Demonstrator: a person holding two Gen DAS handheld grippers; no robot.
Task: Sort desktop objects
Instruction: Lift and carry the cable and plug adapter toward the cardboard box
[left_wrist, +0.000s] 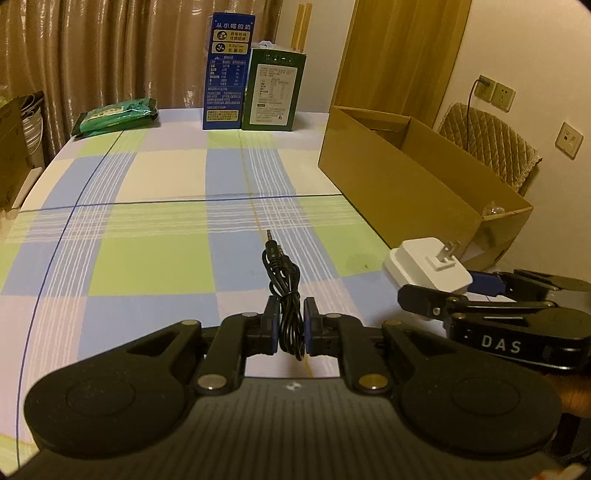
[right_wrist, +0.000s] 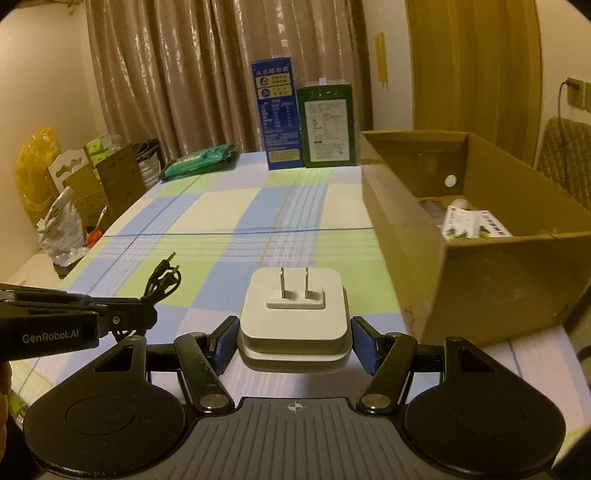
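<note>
A: Noting status. The white charger (right_wrist: 293, 317) is sitting between the right gripper (right_wrist: 293, 338) fingers, blue pads pressing on its two sides, lifted off the table (right_wrist: 221, 210). The coiled black audio cable (left_wrist: 286, 295) is being pinched in the left gripper (left_wrist: 290, 325), fingers narrowed right down on the bundle.

B: Places, relative to the cardboard box (right_wrist: 480, 273)?

A: The charger is hanging just beside the box's near corner, on its left side and outside it. The cable is further left again, well apart from the box wall. Both are being carried above the checked cloth.

B: Orientation?

A: The charger is lying flat, its two prongs pointing up and away from the camera toward the far end of the table. The cable's long axis is running along the fingers, jack plugs leading forward.

B: Progress?

A: A printed carton (right_wrist: 476, 225) and some pale items are already lying inside the box. I judge these two things remain to be dropped in. The green packet (right_wrist: 201, 160) and two upright cartons are standing at the far edge; whether they are counting as sortable, I cannot tell.
</note>
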